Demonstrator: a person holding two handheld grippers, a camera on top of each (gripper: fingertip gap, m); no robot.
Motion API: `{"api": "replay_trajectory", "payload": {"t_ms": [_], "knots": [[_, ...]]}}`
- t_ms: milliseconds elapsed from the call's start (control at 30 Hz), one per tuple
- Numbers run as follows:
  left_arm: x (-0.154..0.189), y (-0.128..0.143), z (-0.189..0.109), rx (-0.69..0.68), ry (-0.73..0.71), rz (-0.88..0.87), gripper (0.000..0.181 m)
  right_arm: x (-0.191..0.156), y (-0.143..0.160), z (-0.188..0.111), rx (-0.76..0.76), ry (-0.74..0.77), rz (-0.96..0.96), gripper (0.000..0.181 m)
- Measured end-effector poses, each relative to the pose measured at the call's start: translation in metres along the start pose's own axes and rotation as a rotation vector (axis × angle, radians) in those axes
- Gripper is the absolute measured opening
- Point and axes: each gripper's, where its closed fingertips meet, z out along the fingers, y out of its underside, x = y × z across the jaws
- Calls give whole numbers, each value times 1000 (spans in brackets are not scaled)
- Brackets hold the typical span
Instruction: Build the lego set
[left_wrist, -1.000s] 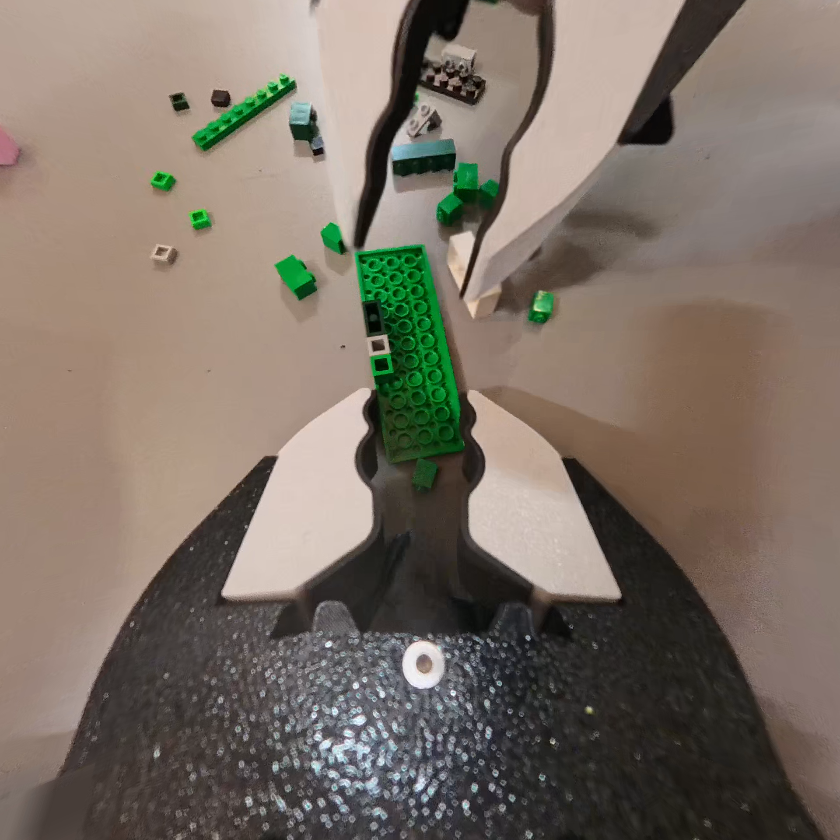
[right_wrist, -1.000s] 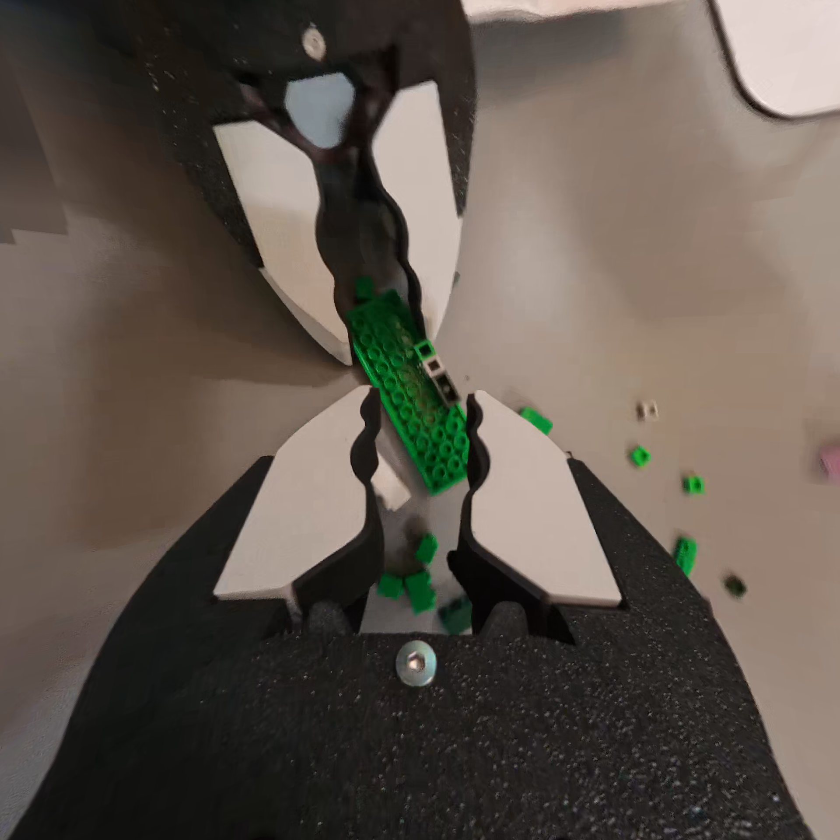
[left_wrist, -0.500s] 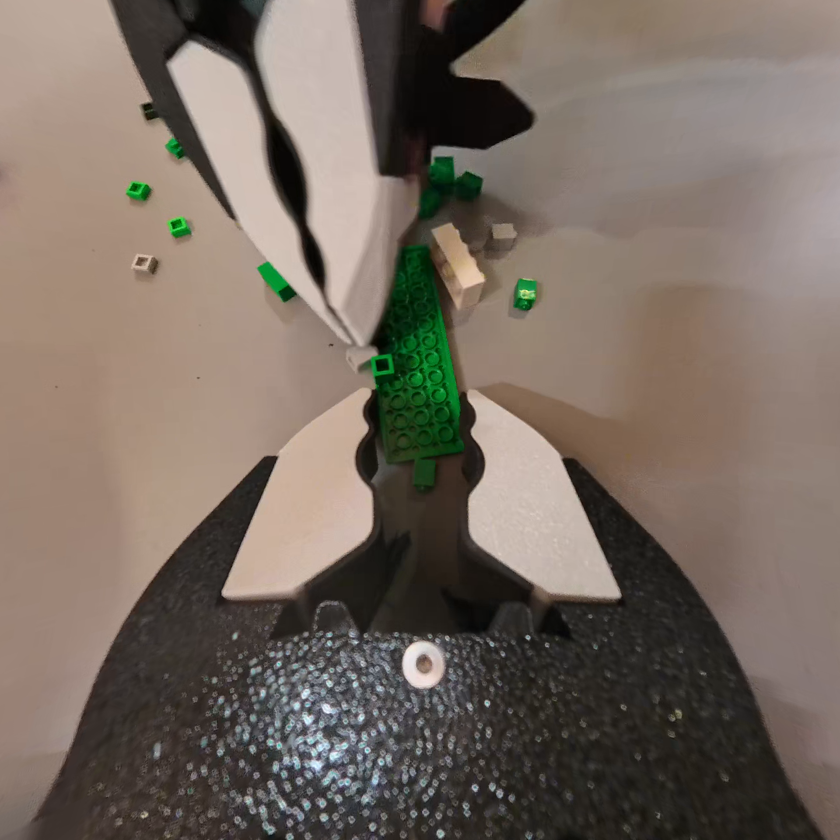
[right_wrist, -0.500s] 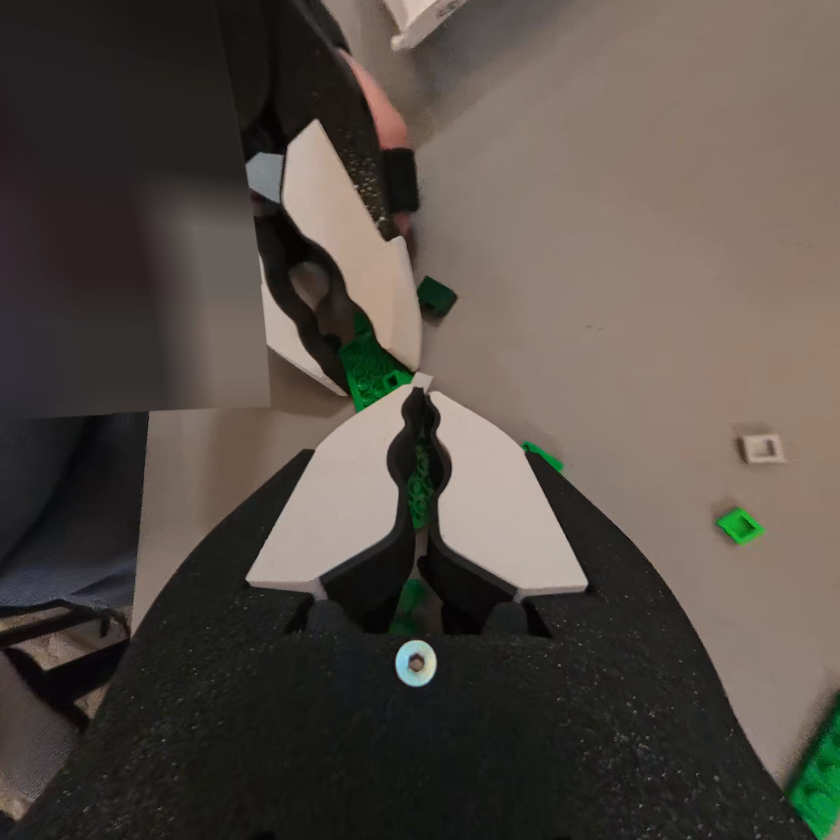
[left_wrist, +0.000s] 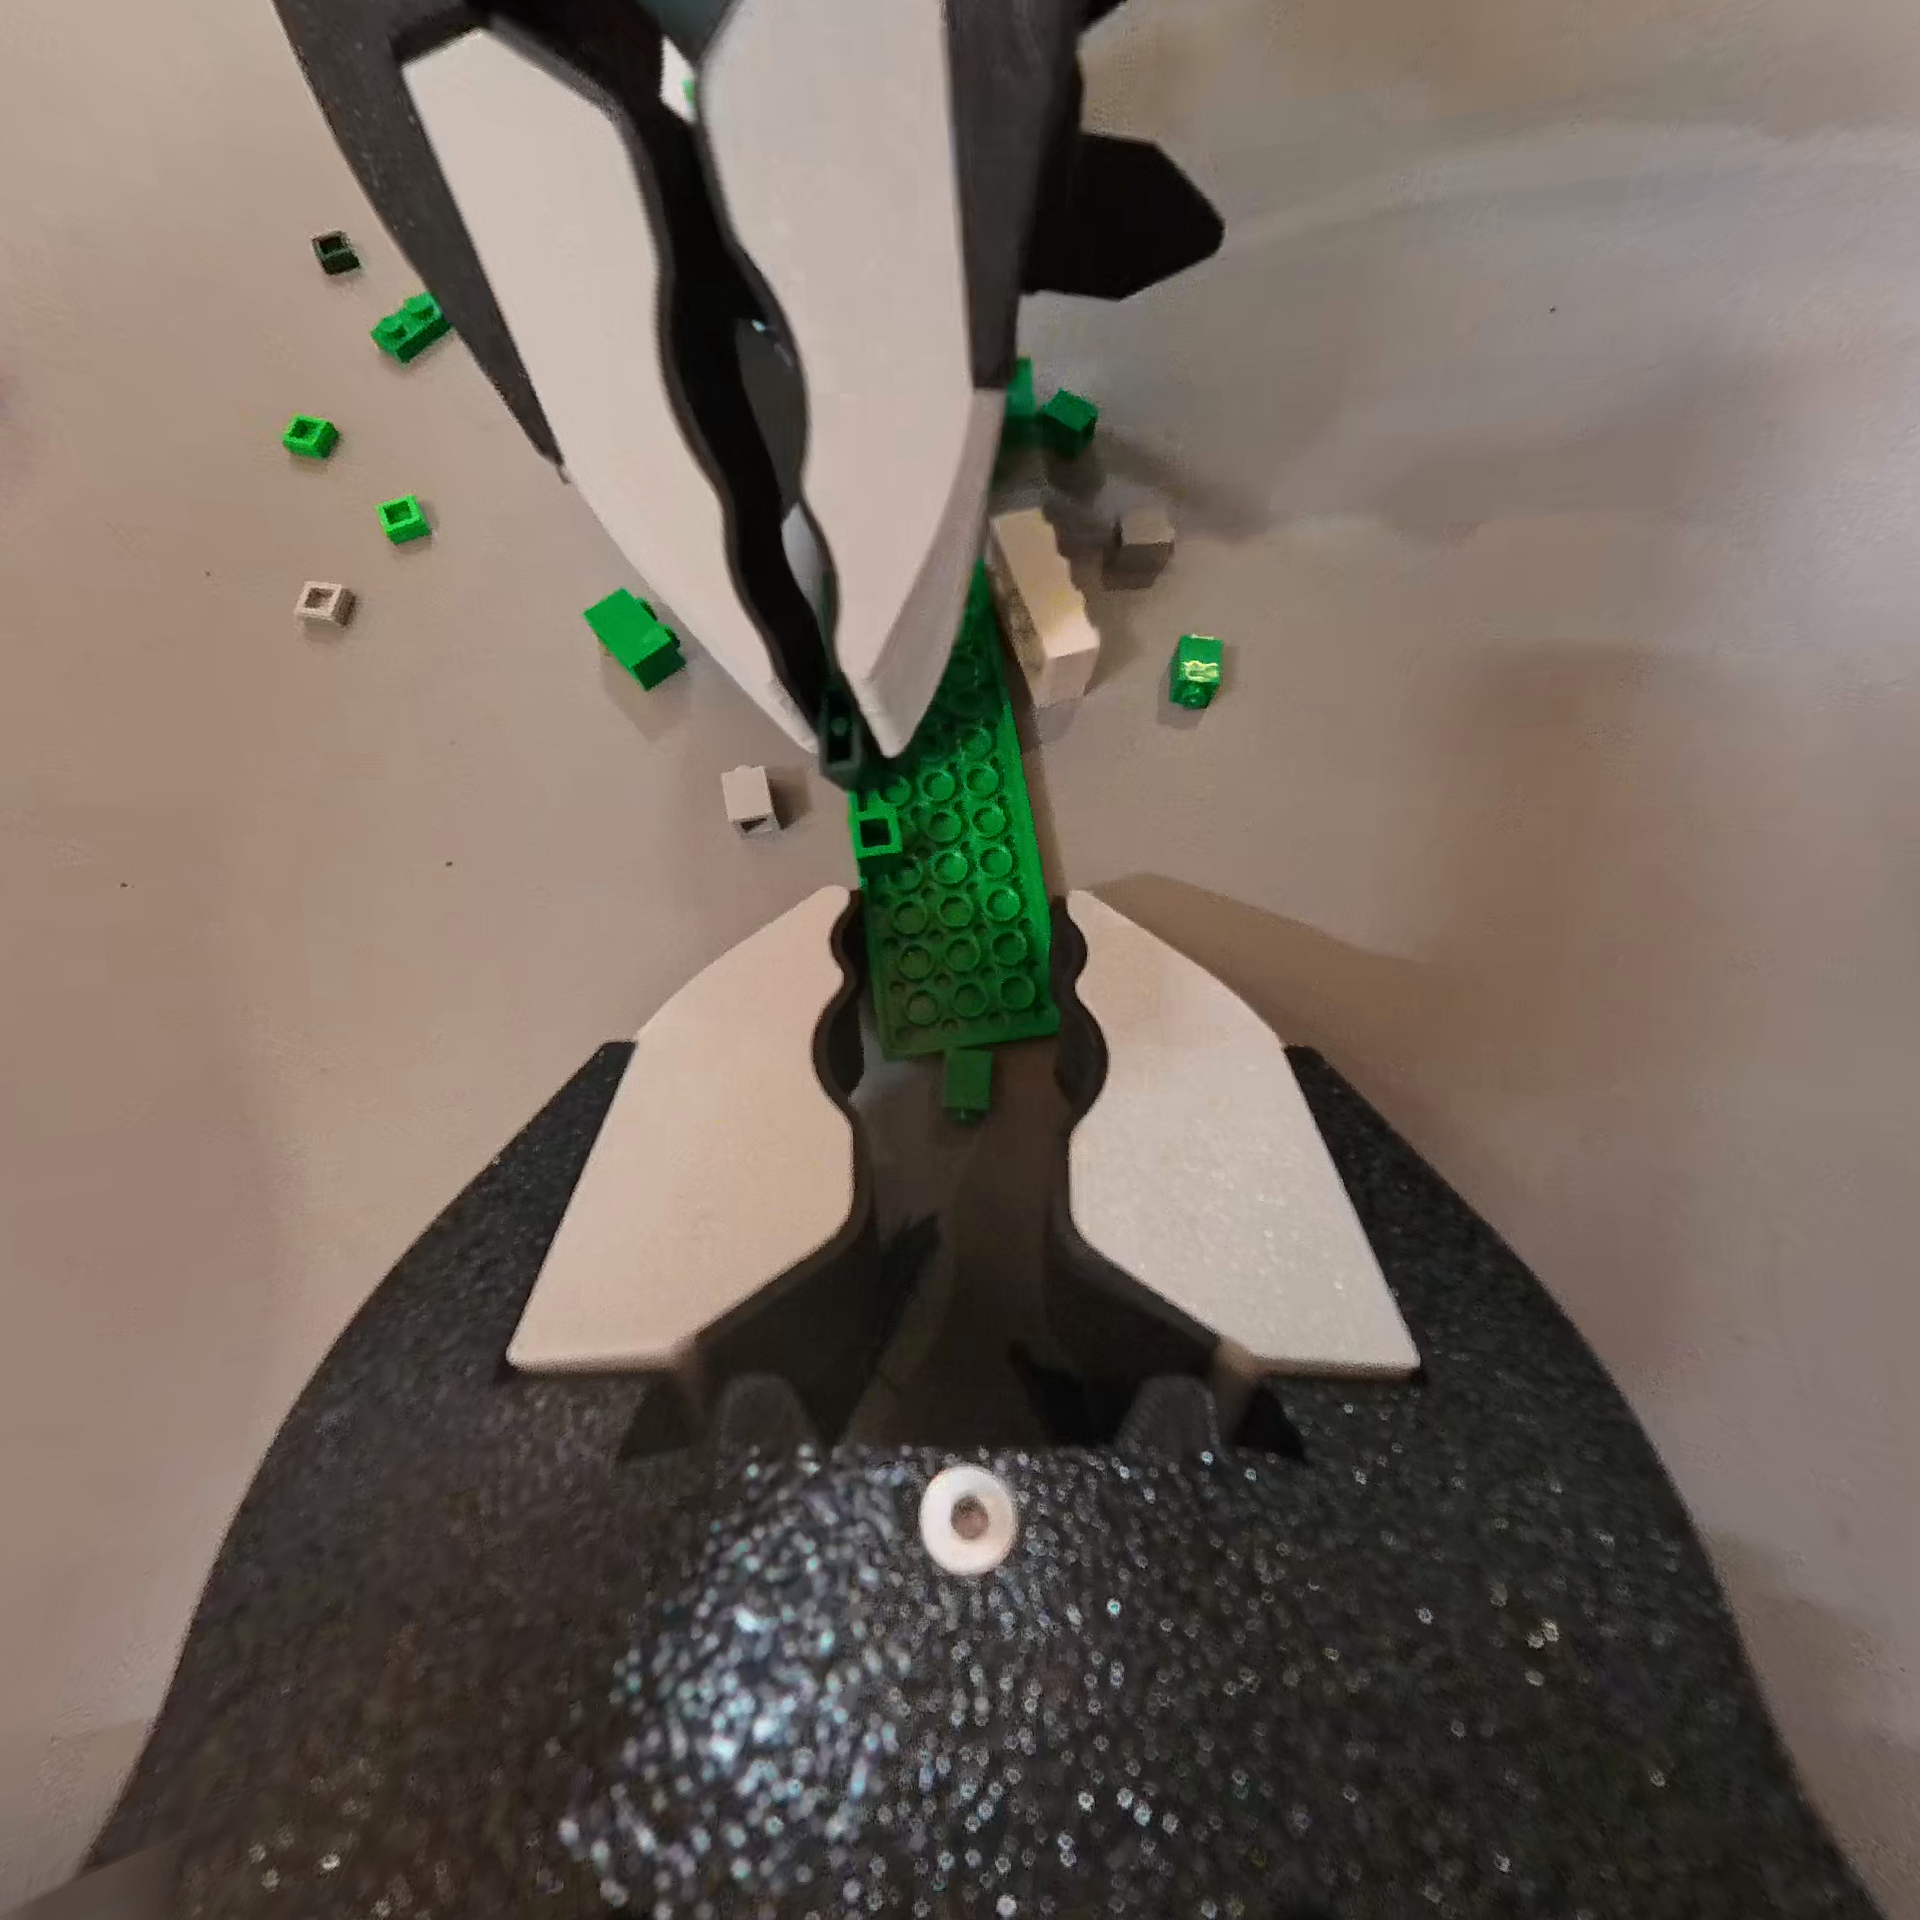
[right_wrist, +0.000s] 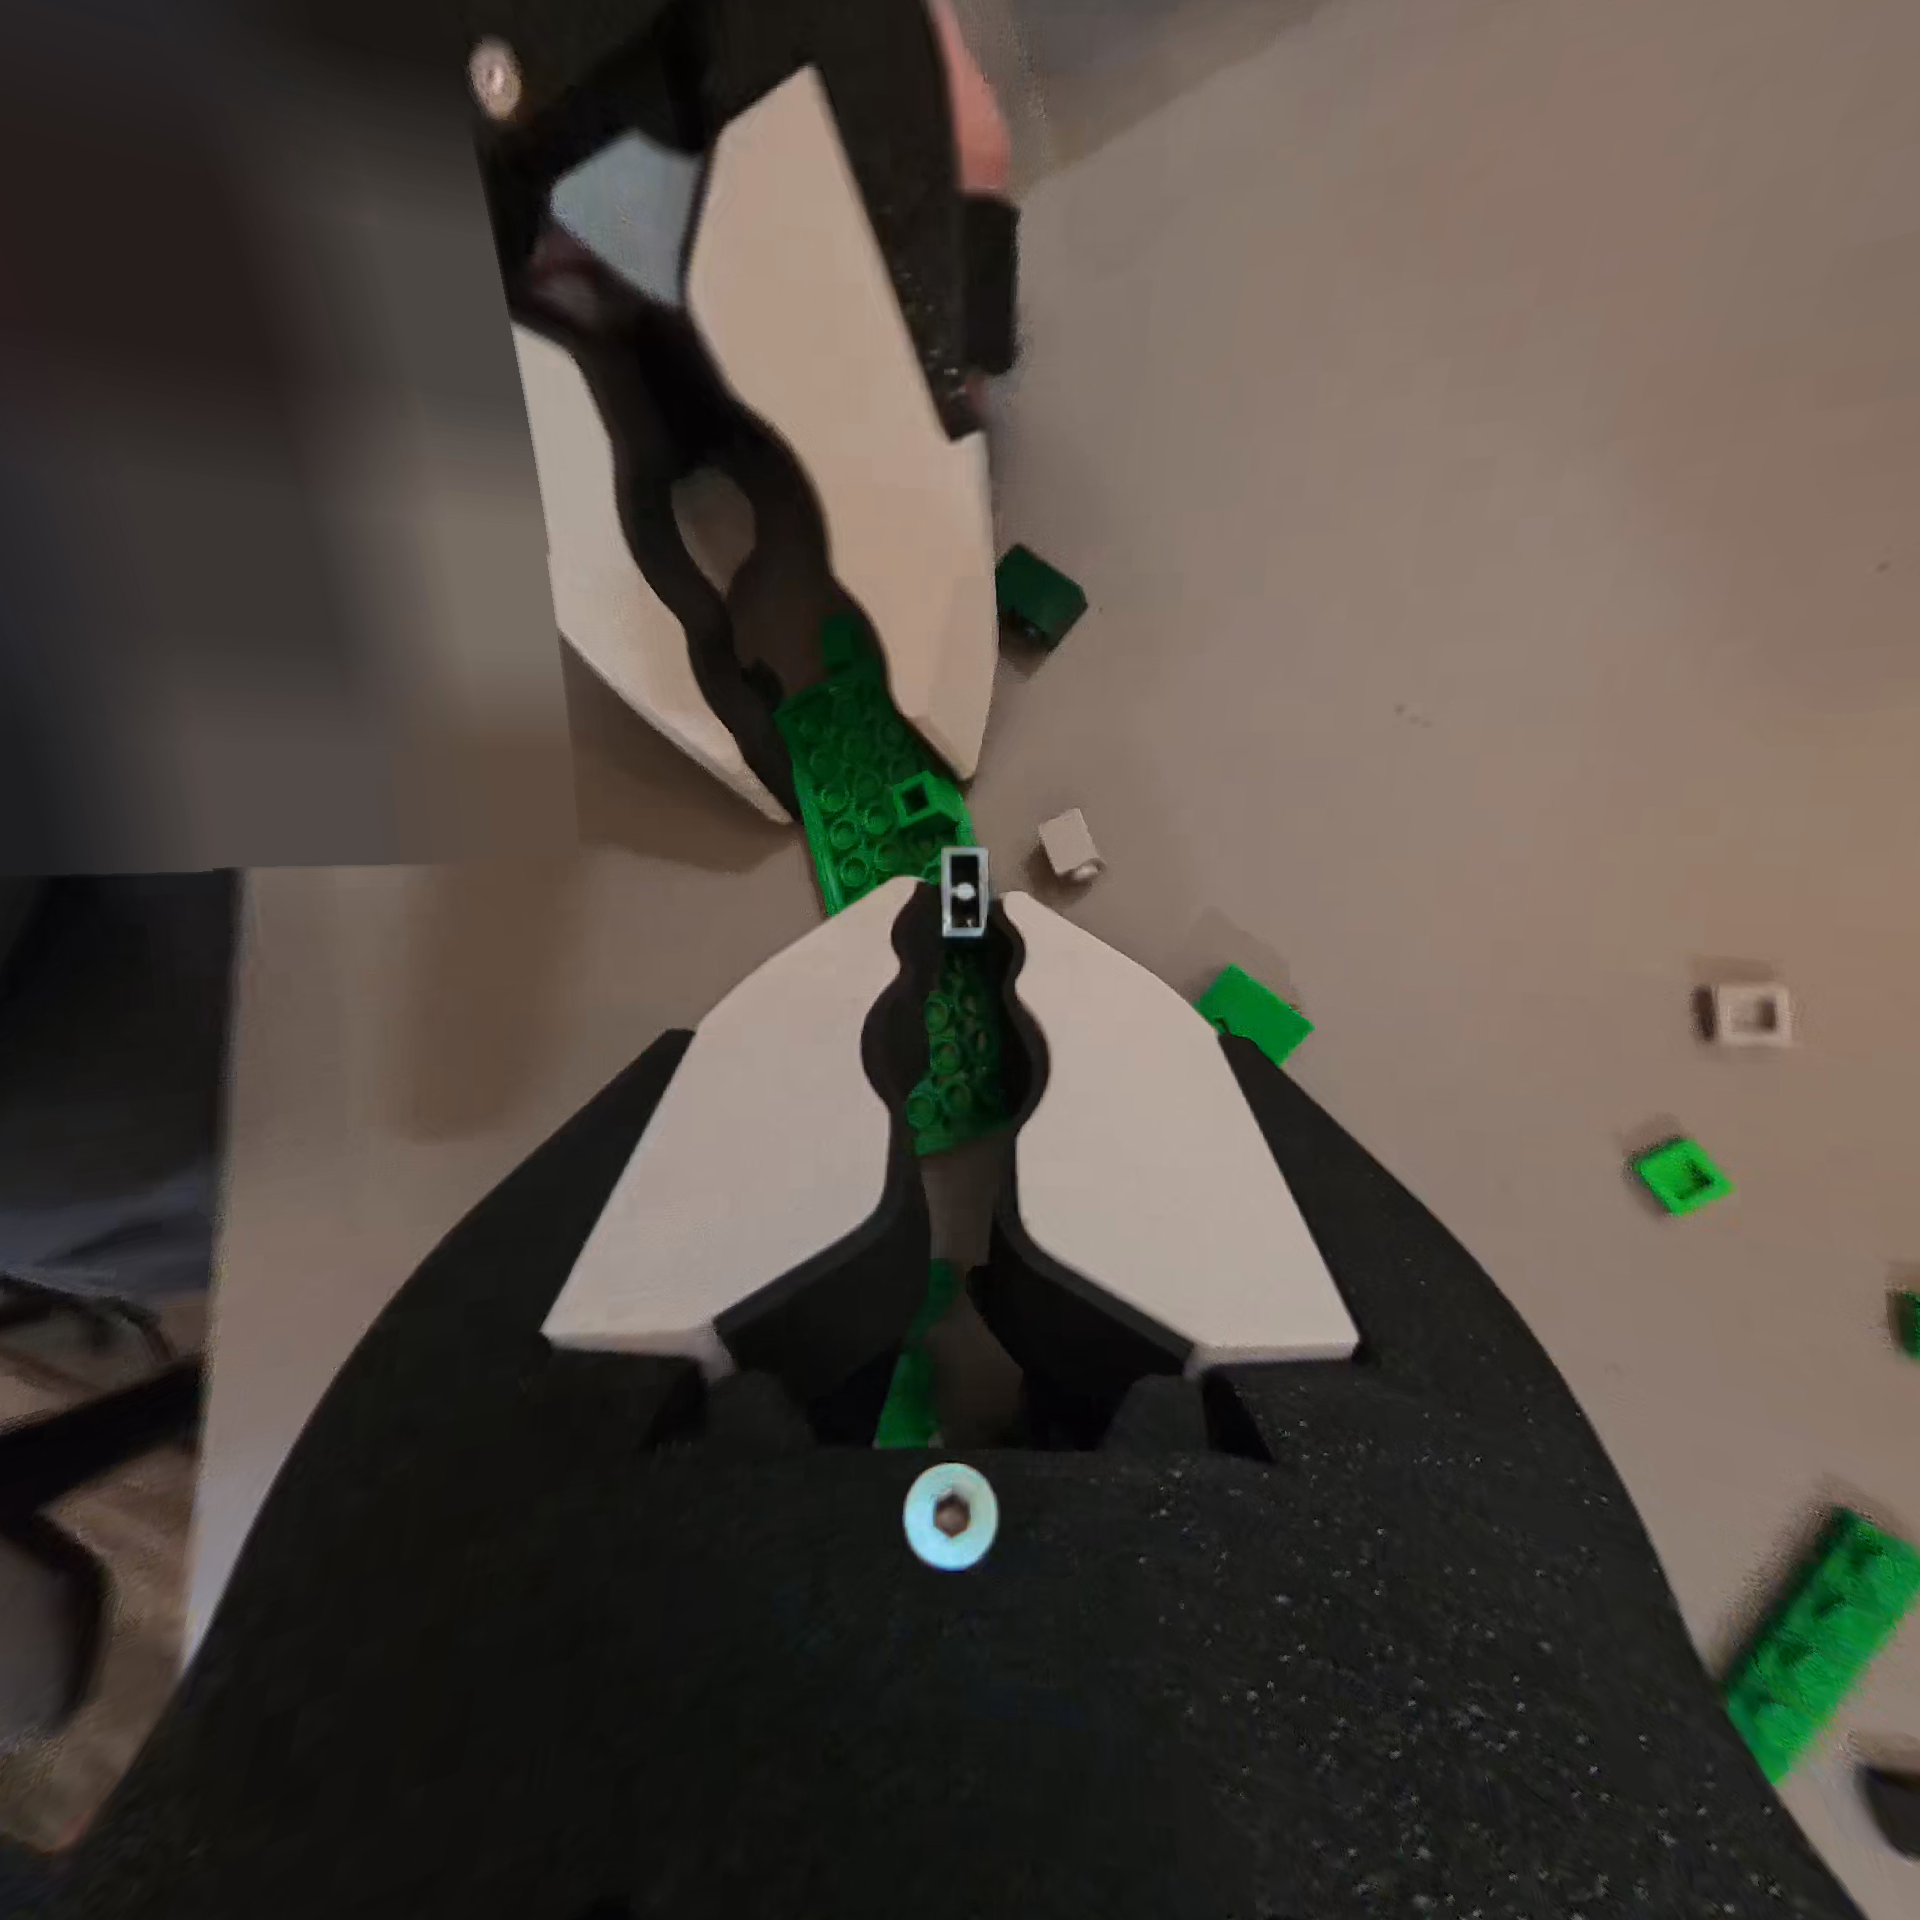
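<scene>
My left gripper (left_wrist: 956, 925) is shut on the near end of a long green studded plate (left_wrist: 971, 831), holding it along the fingers. A small green one-stud brick (left_wrist: 876, 831) sits on the plate's left edge. My right gripper (left_wrist: 847, 743) comes in from the top of the left wrist view, shut on a small dark brick (left_wrist: 840, 740) just above that edge. In the right wrist view the right gripper (right_wrist: 961, 902) pinches the dark brick (right_wrist: 963, 894) at its tips, facing the left gripper (right_wrist: 873, 790) and the plate (right_wrist: 842, 769). A grey one-stud brick (left_wrist: 750, 800) lies on the table beside the plate.
Loose bricks lie on the grey table: small green ones (left_wrist: 310, 434) and a pale one (left_wrist: 324, 603) at left, a green brick (left_wrist: 634, 636), a white brick (left_wrist: 1044, 613) and a clear green piece (left_wrist: 1195, 670) at right. A long green plate (right_wrist: 1808, 1652) lies at lower right. The grippers are tip to tip, or close to it.
My right gripper swung over the plate and shut on the dark brick, which is now off the plate. The grey brick has come off onto the table. The left gripper held still.
</scene>
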Motion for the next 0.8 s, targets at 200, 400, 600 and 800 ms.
{"api": "replay_trajectory", "payload": {"t_ms": [200, 400, 600, 800], "knots": [[0, 0, 0, 1, -2, 0, 34, 4, -14, -9, 113, 48, -6, 16], [0, 0, 0, 1, -1, 0, 34, -10, -18, 7, 0, 78, -172, 17], [0, 0, 0, 1, -2, 1, 34, -4, -13, 13, -56, 115, -192, 8], [0, 0, 0, 1, -2, 1, 34, 7, -36, -12, 261, 17, 96, 7]]}}
